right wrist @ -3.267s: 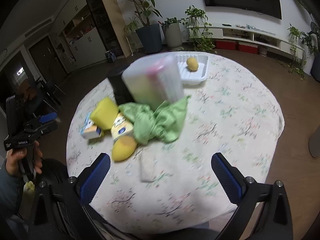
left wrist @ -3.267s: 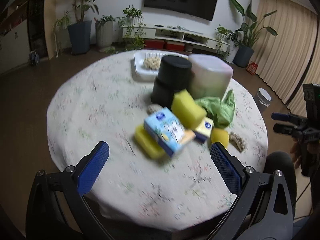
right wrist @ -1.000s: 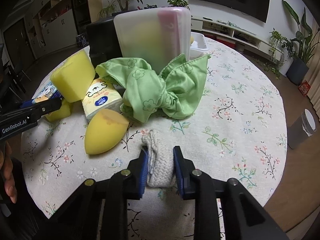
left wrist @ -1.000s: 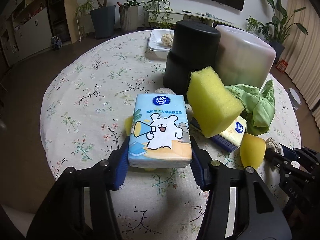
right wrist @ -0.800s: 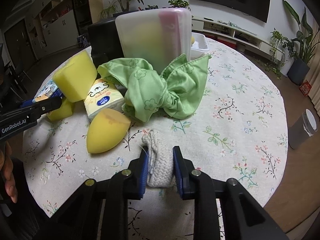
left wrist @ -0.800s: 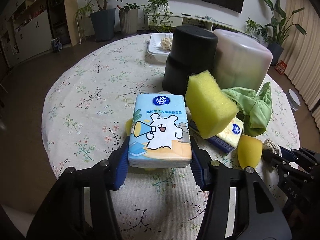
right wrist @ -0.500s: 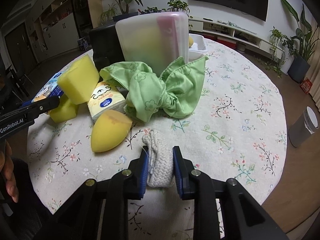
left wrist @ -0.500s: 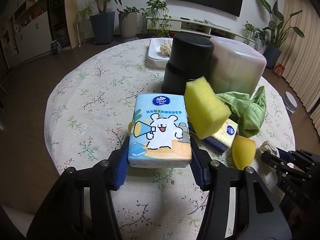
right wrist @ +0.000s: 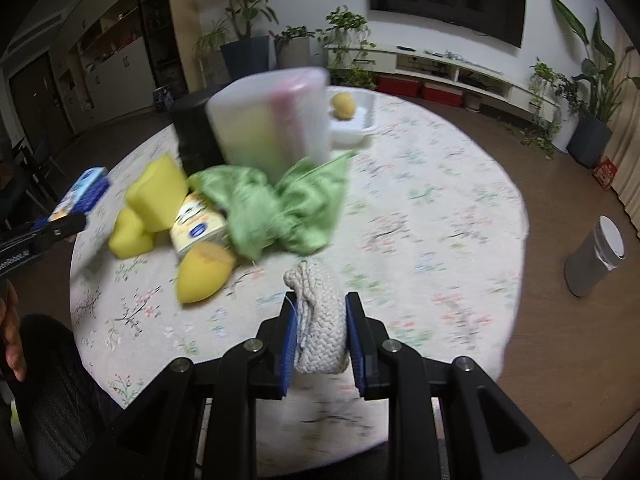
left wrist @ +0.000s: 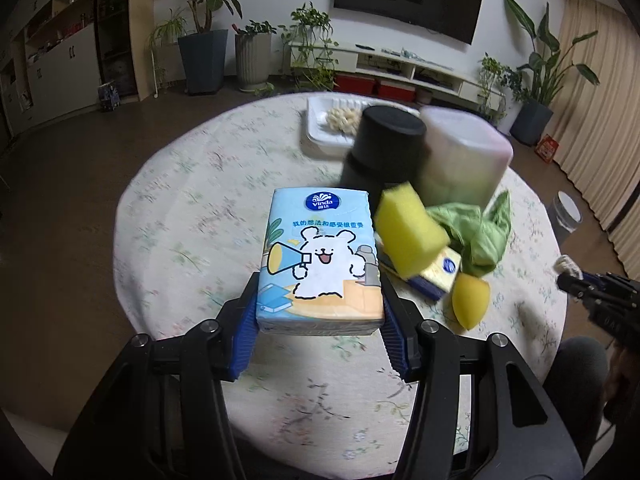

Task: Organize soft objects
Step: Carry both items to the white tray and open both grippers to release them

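My left gripper (left wrist: 320, 320) is shut on a light blue tissue pack (left wrist: 318, 264) with a cartoon bear, held above the round table (left wrist: 192, 208). In the right wrist view my right gripper (right wrist: 322, 326) is shut on a white braided rope bundle (right wrist: 320, 320), also lifted off the cloth. On the table lie a yellow sponge block (left wrist: 410, 232), a green cloth (right wrist: 276, 208), a small yellow tissue pack (right wrist: 198, 228) and a yellow egg-shaped sponge (right wrist: 202, 272). The right gripper with the rope (left wrist: 568, 266) shows at the right edge of the left wrist view.
A black canister (left wrist: 382, 148) and a translucent white container (right wrist: 272, 124) stand behind the pile. Farther back a white tray (left wrist: 320, 120) holds a pale object. A grey bin (right wrist: 596, 256) stands on the floor to the right. A person's hand (right wrist: 12, 336) is at the left edge.
Both grippers have risen and drawn back from the table, carrying the tissue pack and the rope bundle. The pile on the table looks smaller and farther away.
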{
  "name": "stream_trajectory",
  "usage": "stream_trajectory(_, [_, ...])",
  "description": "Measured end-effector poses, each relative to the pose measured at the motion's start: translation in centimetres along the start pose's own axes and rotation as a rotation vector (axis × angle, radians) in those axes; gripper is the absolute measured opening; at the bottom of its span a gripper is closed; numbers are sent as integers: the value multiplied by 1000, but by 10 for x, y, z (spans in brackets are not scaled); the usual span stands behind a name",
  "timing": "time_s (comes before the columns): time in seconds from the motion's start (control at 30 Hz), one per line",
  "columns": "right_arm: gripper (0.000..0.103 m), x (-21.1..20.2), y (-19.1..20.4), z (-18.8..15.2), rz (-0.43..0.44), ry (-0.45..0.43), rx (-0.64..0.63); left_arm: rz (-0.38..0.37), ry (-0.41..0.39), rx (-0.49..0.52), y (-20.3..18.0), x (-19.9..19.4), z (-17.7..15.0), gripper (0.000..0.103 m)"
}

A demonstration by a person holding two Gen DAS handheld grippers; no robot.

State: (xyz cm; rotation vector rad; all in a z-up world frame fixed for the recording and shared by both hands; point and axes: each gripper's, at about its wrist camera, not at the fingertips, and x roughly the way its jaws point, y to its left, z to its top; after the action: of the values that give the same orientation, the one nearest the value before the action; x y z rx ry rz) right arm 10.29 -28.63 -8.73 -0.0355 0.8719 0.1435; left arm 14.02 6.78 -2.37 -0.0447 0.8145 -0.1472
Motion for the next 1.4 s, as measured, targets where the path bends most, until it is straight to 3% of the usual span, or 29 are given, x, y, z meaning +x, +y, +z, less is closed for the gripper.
stream_trajectory(0.37, [25,-9,-66,52,-75,-25,9,3,-39,11,44,-2,66,51])
stream_trajectory(0.73, [25,31,-113,174,-75,-29,-25,10,-39,150,45,55,182,51])
stream_trajectory(0.9, [25,54,-111,233,-70,-31,-73,-9,-16,212,33,93,219,51])
stream_trajectory(1.07, [25,90,-96,279,-4,-16,-133,-67,28,278,17,135,243,51])
stream_trajectory(1.23, [25,132,-69,304,83,16,-220,-119,87,336,-1,176,253,51])
stream_trajectory(1.4, [25,176,-35,310,150,65,-315,-152,160,391,-16,219,242,51])
